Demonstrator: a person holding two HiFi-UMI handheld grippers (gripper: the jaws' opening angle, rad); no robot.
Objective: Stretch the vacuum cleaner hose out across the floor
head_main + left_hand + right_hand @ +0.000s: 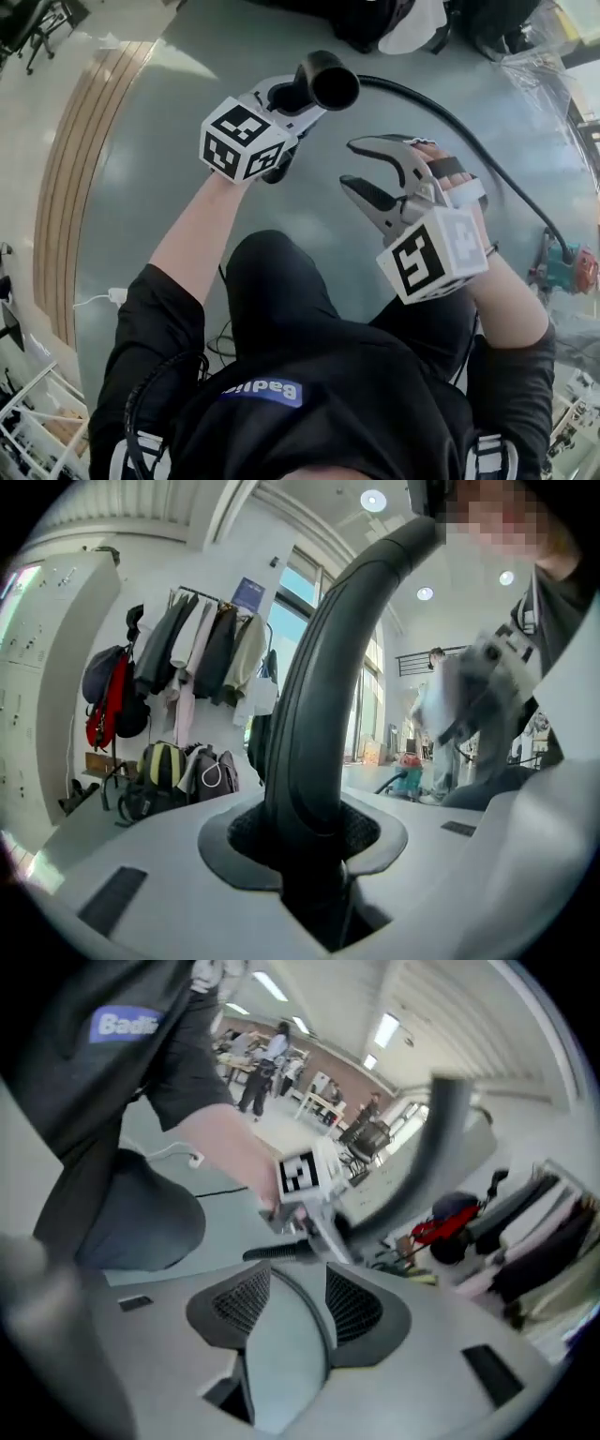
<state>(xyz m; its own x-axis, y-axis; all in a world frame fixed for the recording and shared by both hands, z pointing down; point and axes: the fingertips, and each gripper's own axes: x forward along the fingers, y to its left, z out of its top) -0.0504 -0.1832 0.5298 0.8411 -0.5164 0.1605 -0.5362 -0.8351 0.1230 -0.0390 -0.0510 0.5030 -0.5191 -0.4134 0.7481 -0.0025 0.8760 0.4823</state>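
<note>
One hose (pixel 333 84) in left tongs (pixel 292 97); label (pixel 263 391) perhaps "Badi"

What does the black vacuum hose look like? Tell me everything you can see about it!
The hose is black, long and smooth-looking. Its front end is a thick, curved tube with a round open mouth, held up in the air. The left gripper is clamped around that tube. Behind it, a thinner stretch of the hose arcs away over the grey floor to a small teal and red vacuum cleaner at the right edge.
</note>
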